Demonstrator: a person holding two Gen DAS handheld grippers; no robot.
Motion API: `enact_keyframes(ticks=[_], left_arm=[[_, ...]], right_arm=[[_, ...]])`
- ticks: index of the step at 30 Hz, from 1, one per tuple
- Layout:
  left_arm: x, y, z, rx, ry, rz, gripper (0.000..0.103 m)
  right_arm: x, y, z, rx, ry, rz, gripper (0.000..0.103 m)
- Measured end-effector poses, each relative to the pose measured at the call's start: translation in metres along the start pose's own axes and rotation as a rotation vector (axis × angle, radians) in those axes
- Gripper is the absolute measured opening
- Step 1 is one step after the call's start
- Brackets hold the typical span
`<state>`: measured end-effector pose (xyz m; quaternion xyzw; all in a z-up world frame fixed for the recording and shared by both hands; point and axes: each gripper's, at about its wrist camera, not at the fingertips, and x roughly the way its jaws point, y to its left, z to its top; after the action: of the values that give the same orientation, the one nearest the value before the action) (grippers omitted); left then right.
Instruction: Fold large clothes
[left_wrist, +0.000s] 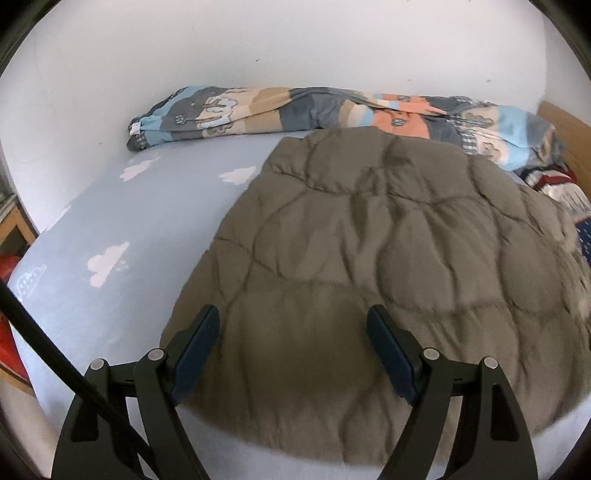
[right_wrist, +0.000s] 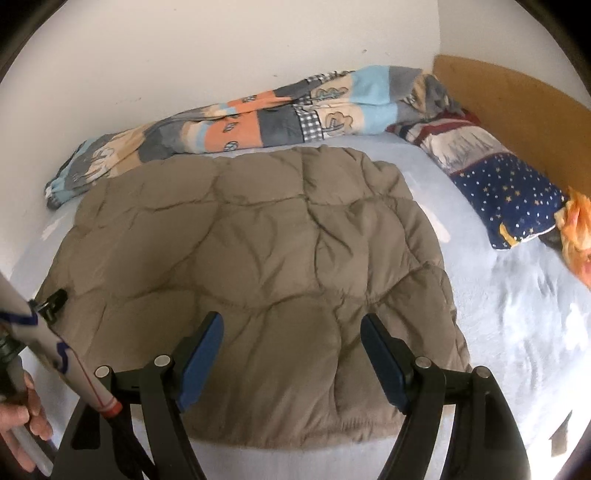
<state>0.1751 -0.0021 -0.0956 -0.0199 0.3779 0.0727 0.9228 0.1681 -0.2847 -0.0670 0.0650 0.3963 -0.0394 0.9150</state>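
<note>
Both tools gape — taupe quilted garment (left_wrist: 369, 240) lies folded.

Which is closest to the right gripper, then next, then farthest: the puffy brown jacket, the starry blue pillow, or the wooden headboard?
In the right wrist view, from the right gripper:
1. Brown jacket, directly under the open jaws.
2. Starry blue pillow, farther off on the right.
3. Wooden headboard, behind the pillow.

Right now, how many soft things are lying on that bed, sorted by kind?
Quilted brown jacket: 1
Patchwork blanket, rolled along the wall: 1
Navy star-print pillow: 1
Orange cloth, at the right edge: 1
Total: 4, all on the cloud-print sheet.
</note>
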Motion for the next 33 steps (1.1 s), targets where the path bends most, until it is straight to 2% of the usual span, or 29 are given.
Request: enact_keyframes(ticks=[6,12,15,20,27,30,33], left_arm=[[-0.028,-0.013,-0.022,0.031,-0.013,-0.035,0.081],[-0.011,-0.029,-0.035,0.072,0.030,-0.015,0.081],[0.000,-0.032,-0.036,0.078,0.051,-0.004,0.085],[0.000,-0.034,-0.037,0.077,0.046,0.010,0.087],[-0.030,-0.024,-0.039,0.083,-0.019,0.005,0.087],[-0.045,-0.023,-0.041,0.091,-0.062,0.008,0.087],[-0.055,-0.026,-0.044,0.109,-0.077,0.007,0.087]], right_arm=[[-0.011,-0.015,-0.023,0.081,0.041,0.039,0.081],[-0.003,-0.019,-0.032,0.093,0.079,0.037,0.080],[0.012,-0.013,-0.035,0.069,0.111,0.020,0.081],[0.025,-0.005,-0.037,0.033,0.127,-0.020,0.083],[0.002,-0.011,-0.033,0.067,0.079,0.003,0.082],[-0.019,-0.025,-0.029,0.108,0.021,-0.005,0.082],[-0.024,-0.047,-0.029,0.177,0.015,-0.009,0.082]])
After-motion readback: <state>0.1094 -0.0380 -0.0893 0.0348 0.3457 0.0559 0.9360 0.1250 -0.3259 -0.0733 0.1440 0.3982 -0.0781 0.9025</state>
